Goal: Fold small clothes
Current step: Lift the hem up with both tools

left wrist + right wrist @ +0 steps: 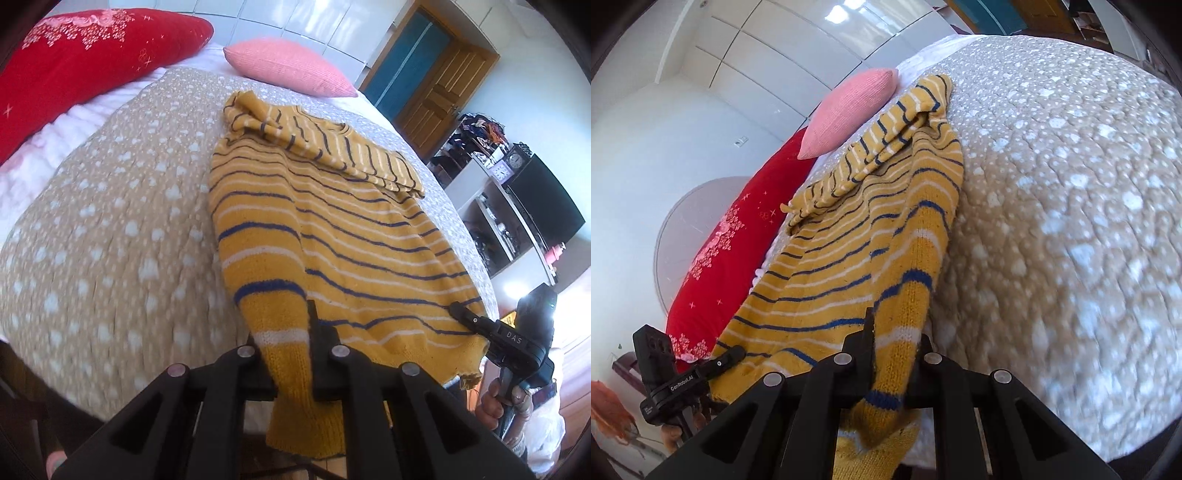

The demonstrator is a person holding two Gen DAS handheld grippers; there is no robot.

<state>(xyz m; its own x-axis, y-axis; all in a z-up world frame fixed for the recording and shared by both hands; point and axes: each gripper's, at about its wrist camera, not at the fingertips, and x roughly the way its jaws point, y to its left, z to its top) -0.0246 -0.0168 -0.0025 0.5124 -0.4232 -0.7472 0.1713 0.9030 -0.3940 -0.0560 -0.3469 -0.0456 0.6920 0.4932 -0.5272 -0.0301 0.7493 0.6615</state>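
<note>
So the yellow striped sweater [332, 229] is lying spread out on the beige spotted bedspread [110, 221], with its hem end hanging off the bed edge nearest the cameras. The top part of the sweater is looking bunched up, and one sleeve [354, 155] is lying folded across the chest, on the sweater's end closest to the pink pillow [288, 68]. A red pillow [85, 51] is sitting beside the pink one, further from the sweater.

The left gripper [291, 350] is clamping down on the sweater's hem corner, with knit fabric running right between the two black fingers and draping down below them. The right gripper [894, 365] is doing the same thing at the other hem corner, with fabric pinched between its fingers and a bit of hem dangling underneath.

In the left wrist view the right gripper is showing up at the sweater's far hem corner, one fingertip [460, 310] lying on top of the knit. In the right wrist view the left gripper [727, 358] is poking onto the opposite hem corner the same way.

Beyond the sweater's sleeve side, a wooden door [439, 99] and a cluttered shelf [491, 192] are standing off the bed.
</note>
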